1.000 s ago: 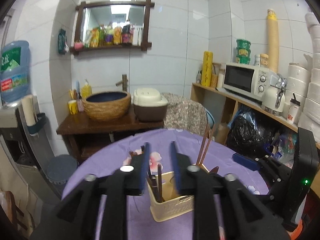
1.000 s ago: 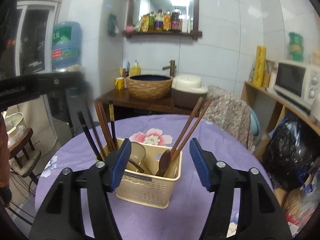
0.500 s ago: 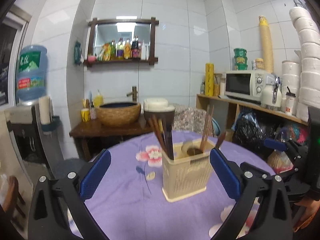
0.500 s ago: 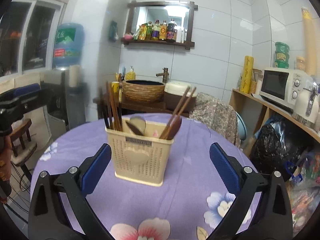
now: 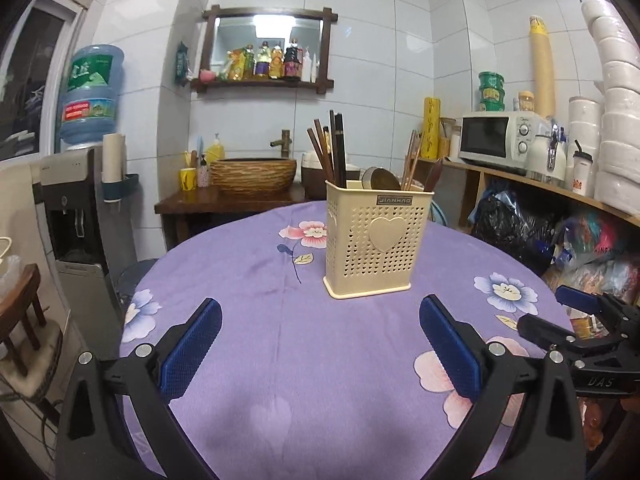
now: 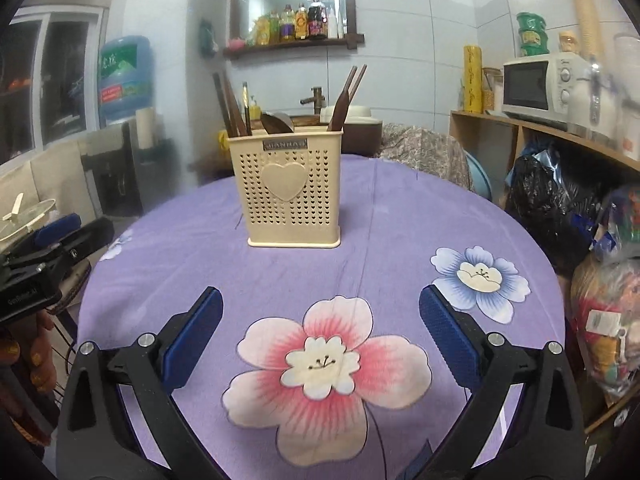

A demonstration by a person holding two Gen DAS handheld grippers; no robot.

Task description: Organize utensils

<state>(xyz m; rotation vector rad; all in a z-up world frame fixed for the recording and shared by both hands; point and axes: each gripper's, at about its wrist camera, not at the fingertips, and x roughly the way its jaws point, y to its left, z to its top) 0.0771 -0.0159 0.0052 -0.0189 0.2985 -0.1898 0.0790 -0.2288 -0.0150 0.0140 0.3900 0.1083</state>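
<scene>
Beyond both empty, wide-apart grippers, left [image 5: 318,344] and right [image 6: 320,338], the upright holder [image 6: 294,188] stands far, equally reachable.

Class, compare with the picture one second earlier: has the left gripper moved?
Yes. The left gripper has backed away from the utensil basket, which now stands well ahead of its open fingers.

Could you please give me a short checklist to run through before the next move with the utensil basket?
1. Left gripper jaws wide apart, empty: ok.
2. Right gripper jaws wide apart, empty: ok.
3. Beige utensil basket upright on the purple tablecloth: ok.
4. Chopsticks and spoon standing inside the basket: ok.
5. No loose utensils on the visible cloth: ok.
6. Utensils sorted by compartment: cannot tell, dividers hidden.
</scene>
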